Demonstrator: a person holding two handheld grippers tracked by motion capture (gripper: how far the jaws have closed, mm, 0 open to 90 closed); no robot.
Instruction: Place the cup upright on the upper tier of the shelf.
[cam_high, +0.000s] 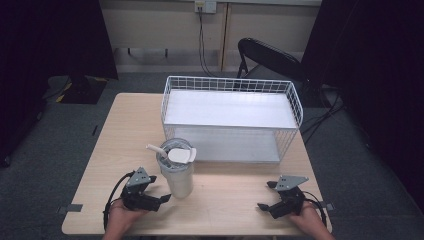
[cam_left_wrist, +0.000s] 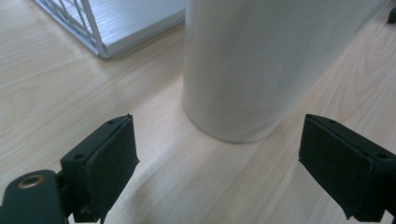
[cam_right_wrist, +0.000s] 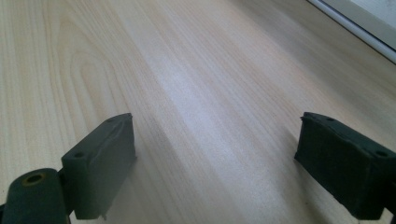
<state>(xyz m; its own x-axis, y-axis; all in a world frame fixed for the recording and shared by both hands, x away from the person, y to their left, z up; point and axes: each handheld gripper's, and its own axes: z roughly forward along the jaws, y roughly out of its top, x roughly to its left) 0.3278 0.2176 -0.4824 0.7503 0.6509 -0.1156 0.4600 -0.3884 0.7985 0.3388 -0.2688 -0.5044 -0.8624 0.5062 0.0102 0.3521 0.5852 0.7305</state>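
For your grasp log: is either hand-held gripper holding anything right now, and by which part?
Nothing is held. Both the left hand-held gripper and right hand-held gripper are open; the white tumbler stands ungripped ahead of the left one.

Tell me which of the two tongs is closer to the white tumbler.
The left tongs: they sit right beside the white tumbler, jaws open toward its base. The right tongs rest apart on bare table.

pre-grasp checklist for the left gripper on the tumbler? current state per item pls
1. Left gripper open wide enough for the tumbler: ok.
2. Tumbler centred between the jaws: ok, base sits just ahead, no contact.
3. Tumbler upright on the table: ok.
4. Lid sealed: not ok, flap looks raised, straw sticking out.
5. Right gripper clear of the path: ok, open over bare table.
6. Contents or weight: cannot tell.
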